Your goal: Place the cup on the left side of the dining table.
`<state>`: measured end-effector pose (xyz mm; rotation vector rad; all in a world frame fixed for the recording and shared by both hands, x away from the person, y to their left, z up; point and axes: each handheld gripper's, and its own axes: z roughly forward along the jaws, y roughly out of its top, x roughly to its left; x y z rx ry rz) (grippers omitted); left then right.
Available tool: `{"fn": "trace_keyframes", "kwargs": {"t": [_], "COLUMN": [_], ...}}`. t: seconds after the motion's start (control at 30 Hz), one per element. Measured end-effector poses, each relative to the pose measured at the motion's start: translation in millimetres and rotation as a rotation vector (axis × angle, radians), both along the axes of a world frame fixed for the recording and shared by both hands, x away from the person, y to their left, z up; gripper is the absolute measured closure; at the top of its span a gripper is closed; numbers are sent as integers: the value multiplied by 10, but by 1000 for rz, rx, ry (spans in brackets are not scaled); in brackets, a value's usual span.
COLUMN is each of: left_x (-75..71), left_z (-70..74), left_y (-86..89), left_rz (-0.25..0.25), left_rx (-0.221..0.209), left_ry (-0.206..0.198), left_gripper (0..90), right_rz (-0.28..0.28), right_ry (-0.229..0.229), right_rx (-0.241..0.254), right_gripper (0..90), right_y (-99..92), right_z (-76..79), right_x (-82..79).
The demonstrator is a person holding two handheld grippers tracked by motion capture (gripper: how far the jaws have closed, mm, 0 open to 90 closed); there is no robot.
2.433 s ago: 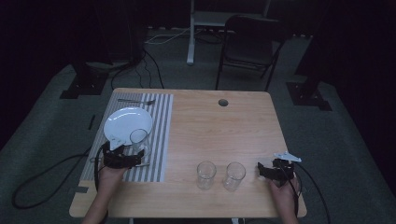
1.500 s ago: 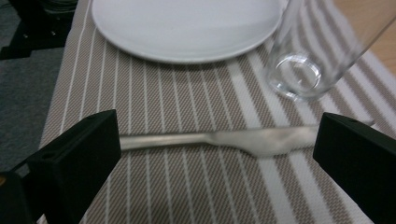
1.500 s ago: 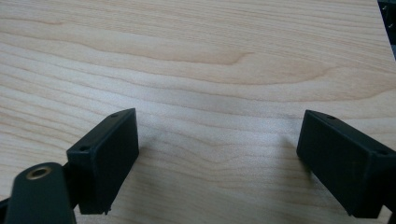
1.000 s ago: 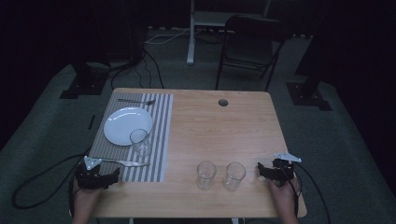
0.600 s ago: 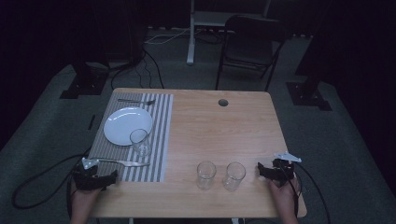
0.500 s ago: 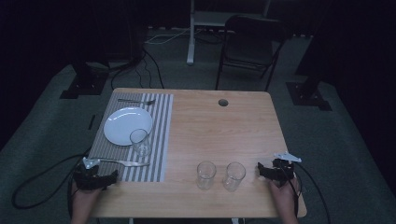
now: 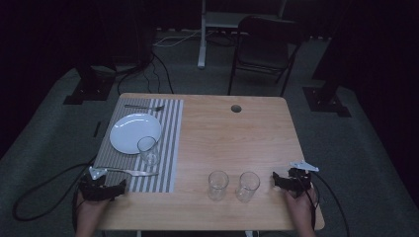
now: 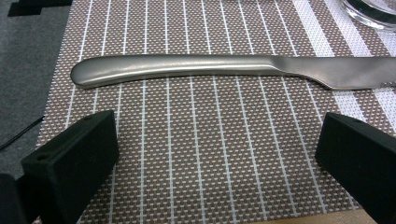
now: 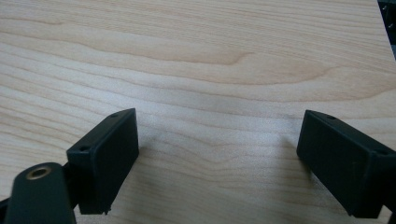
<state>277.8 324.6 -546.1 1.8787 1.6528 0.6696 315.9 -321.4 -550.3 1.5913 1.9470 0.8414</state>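
In the high view a wooden bench fills the middle of the frame, with a striped mat laid over its left part. On the mat, toward the upper left, sits a white plate, and a fork lies along the mat's far edge above it. A glass stands upright just at the plate's lower right rim, touching or nearly so (the angle does not settle it). Below the glass a knife lies across the mat, its handle pointing left. The left gripper rests at the lower left of the frame, at the near left corner of the bench, held by a hand that comes in from the bottom edge. In the left gripper view its jaws stand wide apart and hold nothing, low over the mat, with the knife lying crosswise just beyond them, handle toward the left of that frame. Two more glasses stand side by side near the bench's front edge, lower centre, apart from each other. The right gripper sits just right of them, its cable trailing off the lower right. In the right gripper view its jaws are spread wide over bare wood, gripping nothing.
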Motion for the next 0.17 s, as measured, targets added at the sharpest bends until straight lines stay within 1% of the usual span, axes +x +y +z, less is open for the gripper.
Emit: {"fn": "trace_keyframes", "kwargs": {"t": [0.17], "left_x": [3], "left_z": [1], "left_y": [17], "left_rz": [-19], "left_rx": [0], "left_ry": [1], "left_gripper": [0], "right_rz": [0], "right_ry": [0], "right_rx": [0], "right_gripper": [124], "right_y": [0], "right_z": [0], "right_x": [0]}}
